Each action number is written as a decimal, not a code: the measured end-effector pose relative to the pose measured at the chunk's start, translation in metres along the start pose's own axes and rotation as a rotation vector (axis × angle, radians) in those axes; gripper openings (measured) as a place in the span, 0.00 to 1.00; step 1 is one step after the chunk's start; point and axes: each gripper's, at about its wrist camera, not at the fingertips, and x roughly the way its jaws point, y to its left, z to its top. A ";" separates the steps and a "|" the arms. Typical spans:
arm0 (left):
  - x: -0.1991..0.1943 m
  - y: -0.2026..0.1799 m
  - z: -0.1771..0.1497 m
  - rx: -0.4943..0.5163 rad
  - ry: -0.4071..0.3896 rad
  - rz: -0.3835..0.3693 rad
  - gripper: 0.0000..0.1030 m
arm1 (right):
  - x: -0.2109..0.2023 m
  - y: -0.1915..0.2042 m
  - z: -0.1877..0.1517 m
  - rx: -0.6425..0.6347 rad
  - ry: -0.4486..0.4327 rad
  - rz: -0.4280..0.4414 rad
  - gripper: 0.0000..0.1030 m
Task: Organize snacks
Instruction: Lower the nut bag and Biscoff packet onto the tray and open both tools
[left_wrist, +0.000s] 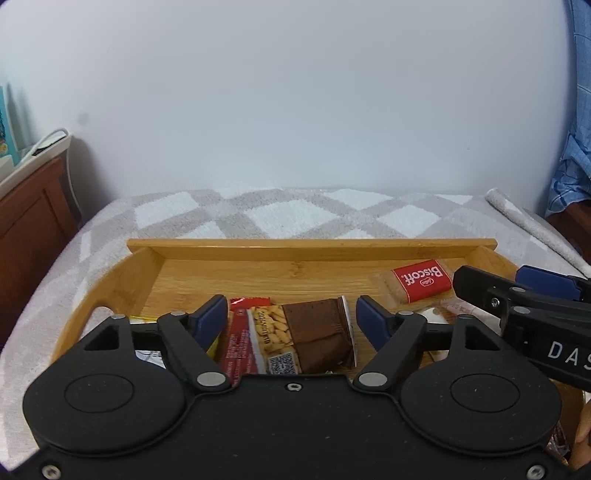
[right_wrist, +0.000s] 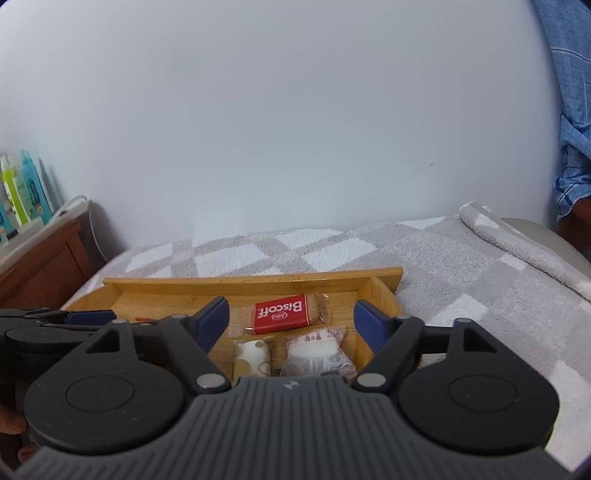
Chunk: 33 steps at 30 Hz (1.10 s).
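Observation:
A bamboo tray (left_wrist: 295, 254) (right_wrist: 251, 282) lies on a checked blanket and holds several wrapped snacks. My left gripper (left_wrist: 291, 306) is open above a brown cake packet (left_wrist: 317, 332), a peanut-print packet (left_wrist: 271, 332) and a red packet (left_wrist: 238, 339); its pads touch none of them. A red Biscoff biscuit (left_wrist: 421, 278) (right_wrist: 282, 313) lies near the tray's far right. My right gripper (right_wrist: 291, 306) is open above a white packet with tan dots (right_wrist: 251, 356) and a translucent white packet (right_wrist: 317, 354). Both grippers hover side by side.
The grey and white blanket (right_wrist: 461, 295) covers the surface, with a folded edge (right_wrist: 517, 240) at the right. A wooden cabinet (right_wrist: 40, 266) with bottles (right_wrist: 22, 192) stands at the left. Blue checked cloth (right_wrist: 569, 110) hangs at the right. A pale wall is behind.

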 end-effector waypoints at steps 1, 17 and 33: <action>-0.003 0.001 0.000 0.002 -0.001 -0.001 0.75 | -0.002 -0.001 0.000 0.014 -0.006 0.010 0.84; -0.073 0.013 -0.021 -0.033 -0.021 0.020 0.91 | -0.075 0.008 -0.002 -0.017 -0.102 0.002 0.90; -0.152 0.031 -0.079 -0.056 -0.016 0.050 0.97 | -0.154 0.029 -0.043 -0.049 -0.155 0.004 1.00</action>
